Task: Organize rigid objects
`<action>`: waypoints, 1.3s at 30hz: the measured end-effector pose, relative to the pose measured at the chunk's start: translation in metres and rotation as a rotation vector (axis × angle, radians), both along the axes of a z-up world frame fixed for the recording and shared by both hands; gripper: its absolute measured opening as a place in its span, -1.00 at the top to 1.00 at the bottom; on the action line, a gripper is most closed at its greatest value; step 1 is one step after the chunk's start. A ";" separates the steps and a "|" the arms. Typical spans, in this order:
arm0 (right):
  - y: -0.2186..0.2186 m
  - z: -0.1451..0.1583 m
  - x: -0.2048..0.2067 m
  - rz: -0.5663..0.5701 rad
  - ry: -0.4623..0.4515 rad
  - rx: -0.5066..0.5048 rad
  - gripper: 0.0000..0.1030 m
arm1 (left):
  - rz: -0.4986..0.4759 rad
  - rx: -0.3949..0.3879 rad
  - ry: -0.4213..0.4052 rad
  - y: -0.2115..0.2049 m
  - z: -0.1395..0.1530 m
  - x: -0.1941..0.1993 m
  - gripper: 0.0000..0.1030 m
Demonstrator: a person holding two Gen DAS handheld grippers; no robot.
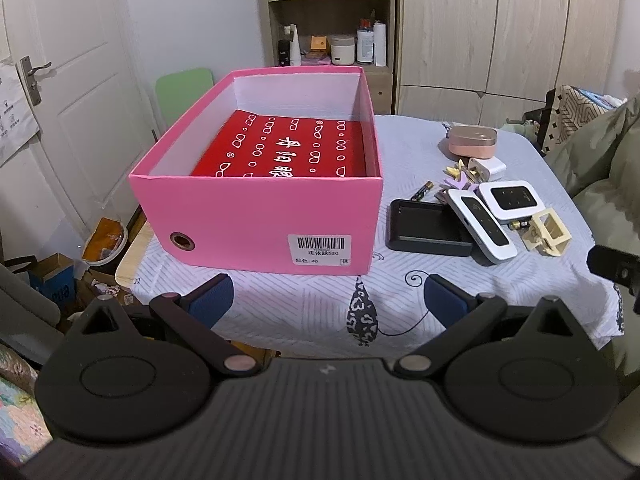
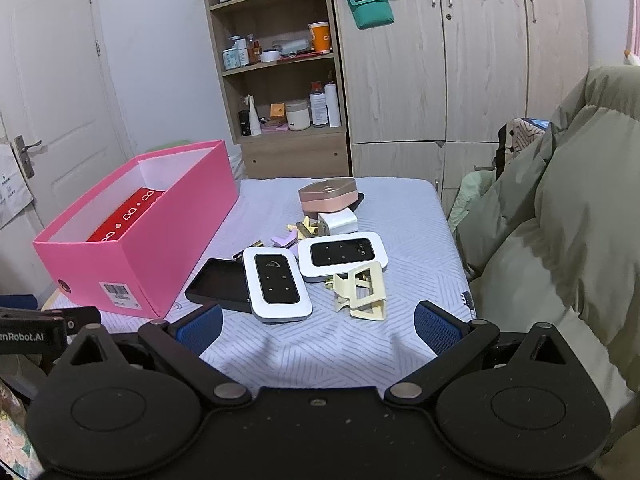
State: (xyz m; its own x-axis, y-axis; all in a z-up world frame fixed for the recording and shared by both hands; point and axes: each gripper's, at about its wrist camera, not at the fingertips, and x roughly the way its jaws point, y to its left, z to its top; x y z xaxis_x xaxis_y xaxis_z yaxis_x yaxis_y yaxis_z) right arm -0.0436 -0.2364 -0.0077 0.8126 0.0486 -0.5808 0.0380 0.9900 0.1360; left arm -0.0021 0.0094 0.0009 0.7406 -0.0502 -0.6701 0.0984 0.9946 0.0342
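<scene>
- Left gripper [image 1: 328, 300] spread wide, holding nothing, hovering over the near edge of the counter [image 1: 280, 304], facing the short end of the pink box [image 1: 256, 216].
- Right gripper [image 2: 318, 326] also wide and empty, above the near edge, pointing at the small things.
- Pink box toward the left edge, lid off, barcode label on its near end, a red printed sheet [image 1: 280, 146] lying flat inside.
- Nearest the right gripper: cream hair clip [image 2: 362, 290], just beside two white pocket routers.
- Near router [image 2: 277, 284] overlapping the right rim of a black tray [image 2: 218, 286]; second router [image 2: 342, 258] just behind the clip.
- Battery [image 1: 421, 191] behind the tray, next to a lilac clip [image 1: 460, 181].
- Further back: white plug [image 2: 338, 222], touching small yellow pieces.
- Toward the far edge: pink case [image 2: 328, 194], shut.
- Beyond the counter: shelf of bottles and jars [image 2: 280, 80], wardrobe, door.
</scene>
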 end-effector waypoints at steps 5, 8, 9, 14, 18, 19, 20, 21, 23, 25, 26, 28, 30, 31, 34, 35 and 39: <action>0.003 0.001 0.000 0.014 0.006 -0.007 -1.00 | -0.018 -0.024 -0.023 0.001 0.004 -0.003 -1.00; 0.005 0.003 -0.001 0.019 0.007 -0.022 -1.00 | -0.026 -0.028 -0.025 0.000 0.004 -0.002 -1.00; 0.005 0.004 -0.001 0.019 0.006 -0.026 -1.00 | -0.027 -0.029 -0.022 0.000 0.003 -0.001 -1.00; 0.007 0.003 -0.001 0.017 0.007 -0.031 -1.00 | -0.031 -0.029 -0.012 0.000 -0.001 0.002 -1.00; 0.007 0.003 0.000 0.016 0.009 -0.040 -1.00 | -0.028 -0.028 -0.007 0.001 -0.003 0.003 -1.00; 0.007 0.003 0.000 0.016 0.009 -0.041 -1.00 | -0.027 -0.027 -0.006 0.001 -0.003 0.003 -1.00; 0.007 0.003 0.000 0.015 0.009 -0.041 -1.00 | -0.027 -0.026 -0.005 0.001 -0.004 0.003 -1.00; 0.007 0.003 0.000 0.015 0.010 -0.041 -1.00 | -0.028 -0.024 -0.006 0.001 -0.004 0.003 -1.00; 0.007 0.002 0.000 0.017 0.011 -0.042 -1.00 | -0.032 -0.020 -0.007 0.001 -0.004 0.003 -1.00; 0.007 0.002 0.000 0.018 0.012 -0.042 -1.00 | -0.041 -0.014 -0.008 0.000 -0.005 0.002 -1.00; 0.007 0.002 0.000 0.019 0.013 -0.042 -1.00 | -0.049 -0.012 -0.009 0.000 -0.005 0.002 -1.00; 0.006 0.000 0.002 0.022 0.016 -0.039 -1.00 | -0.067 -0.008 -0.008 -0.002 -0.008 0.002 -1.00; 0.006 -0.005 0.006 0.028 0.024 -0.036 -1.00 | -0.073 -0.003 0.003 -0.004 -0.011 0.004 -0.98; 0.004 -0.008 0.009 0.029 0.032 -0.030 -1.00 | -0.078 -0.002 0.010 -0.005 -0.013 0.006 -0.97; 0.003 -0.014 0.012 0.073 0.020 -0.006 -1.00 | -0.101 -0.009 0.027 -0.006 -0.014 0.009 -0.95; 0.003 -0.014 0.012 0.089 0.005 -0.001 -1.00 | -0.113 -0.008 0.031 -0.006 -0.013 0.010 -0.94; -0.001 -0.010 0.007 0.178 -0.177 0.046 -1.00 | -0.202 0.035 0.028 -0.009 0.000 0.015 -0.94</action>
